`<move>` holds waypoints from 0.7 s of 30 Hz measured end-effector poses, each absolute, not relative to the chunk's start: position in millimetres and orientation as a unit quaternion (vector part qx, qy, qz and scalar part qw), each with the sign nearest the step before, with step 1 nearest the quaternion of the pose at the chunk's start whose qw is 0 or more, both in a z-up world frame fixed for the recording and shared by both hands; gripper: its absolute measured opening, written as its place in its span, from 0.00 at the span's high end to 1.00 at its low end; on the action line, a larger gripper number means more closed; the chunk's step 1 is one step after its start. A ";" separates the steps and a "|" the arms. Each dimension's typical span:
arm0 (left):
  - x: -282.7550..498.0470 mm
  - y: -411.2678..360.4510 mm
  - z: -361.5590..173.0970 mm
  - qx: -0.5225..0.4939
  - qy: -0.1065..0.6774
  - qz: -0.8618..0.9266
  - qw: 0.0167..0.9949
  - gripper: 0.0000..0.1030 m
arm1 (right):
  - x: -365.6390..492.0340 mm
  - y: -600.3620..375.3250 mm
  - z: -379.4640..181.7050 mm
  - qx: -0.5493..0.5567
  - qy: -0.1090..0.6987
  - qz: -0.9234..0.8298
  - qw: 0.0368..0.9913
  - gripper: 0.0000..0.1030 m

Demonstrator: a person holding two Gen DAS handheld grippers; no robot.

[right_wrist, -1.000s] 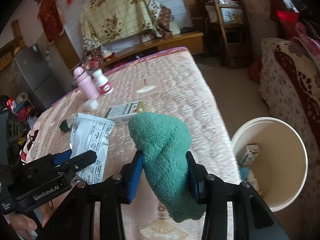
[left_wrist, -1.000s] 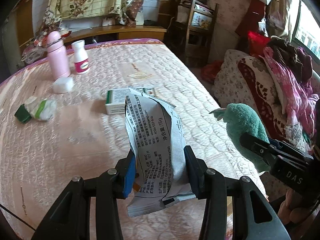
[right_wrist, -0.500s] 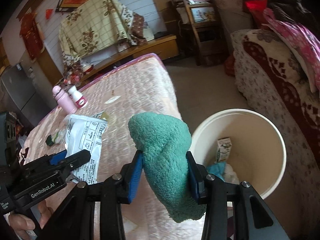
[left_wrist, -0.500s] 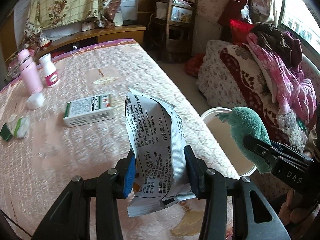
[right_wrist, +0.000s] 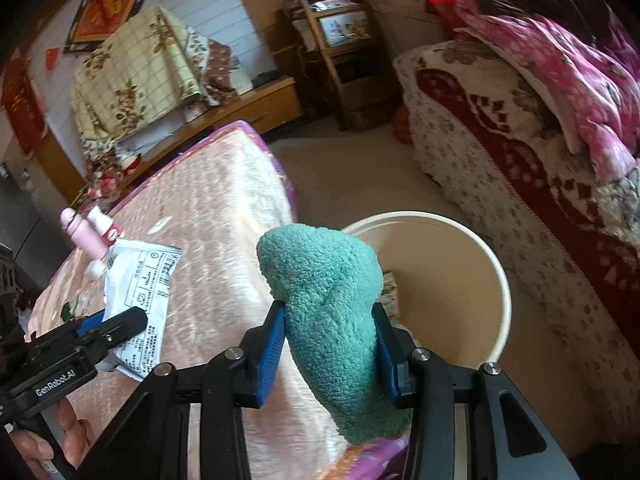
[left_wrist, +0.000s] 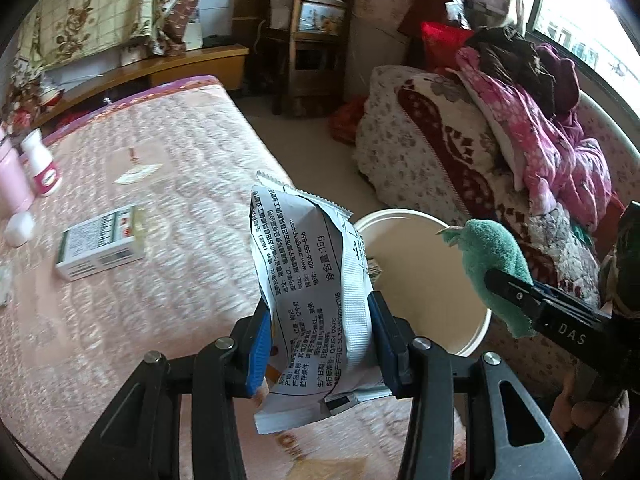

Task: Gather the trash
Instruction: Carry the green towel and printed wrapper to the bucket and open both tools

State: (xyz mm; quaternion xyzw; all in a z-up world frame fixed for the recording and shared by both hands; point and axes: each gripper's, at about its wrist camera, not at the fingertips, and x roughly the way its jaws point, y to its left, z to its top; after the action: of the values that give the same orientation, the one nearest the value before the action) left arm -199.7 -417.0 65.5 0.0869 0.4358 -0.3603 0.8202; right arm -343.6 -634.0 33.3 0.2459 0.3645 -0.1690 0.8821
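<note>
My left gripper is shut on a white printed snack wrapper, held upright above the bed's right edge. My right gripper is shut on a green fuzzy cloth; it also shows in the left wrist view. A cream round bin stands on the floor beside the bed, just beyond both grippers, with some trash inside; it also shows in the left wrist view. The wrapper also shows at the left of the right wrist view.
On the pink quilted bed lie a white-green box, a pink bottle, a white bottle and a white cap. A sofa with piled clothes stands right of the bin.
Both grippers have swung to the right with their loads, from over the bed toward the bin. The bin now sits nearer the middle of both views.
</note>
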 end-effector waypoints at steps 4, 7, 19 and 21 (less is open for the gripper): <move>-201.5 -435.2 59.6 0.089 0.441 -0.372 0.812 0.54 | -348.2 -646.2 24.9 0.254 0.370 -0.181 0.875 0.57; -201.2 -447.4 56.1 0.091 0.445 -0.378 0.807 0.54 | -349.1 -653.0 18.3 0.260 0.372 -0.186 0.872 0.57; -202.8 -479.6 42.0 0.117 0.450 -0.388 0.796 0.54 | -348.5 -671.2 -0.5 0.283 0.376 -0.195 0.860 0.57; -202.7 -482.5 39.9 0.119 0.451 -0.389 0.794 0.54 | -347.9 -673.6 -2.4 0.284 0.376 -0.197 0.859 0.57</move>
State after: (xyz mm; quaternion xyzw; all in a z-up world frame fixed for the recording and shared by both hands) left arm -202.7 -482.5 39.9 0.1187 0.4513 -0.3892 0.7942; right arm -347.9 -673.6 -2.4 0.2844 0.3765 -0.1972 0.8594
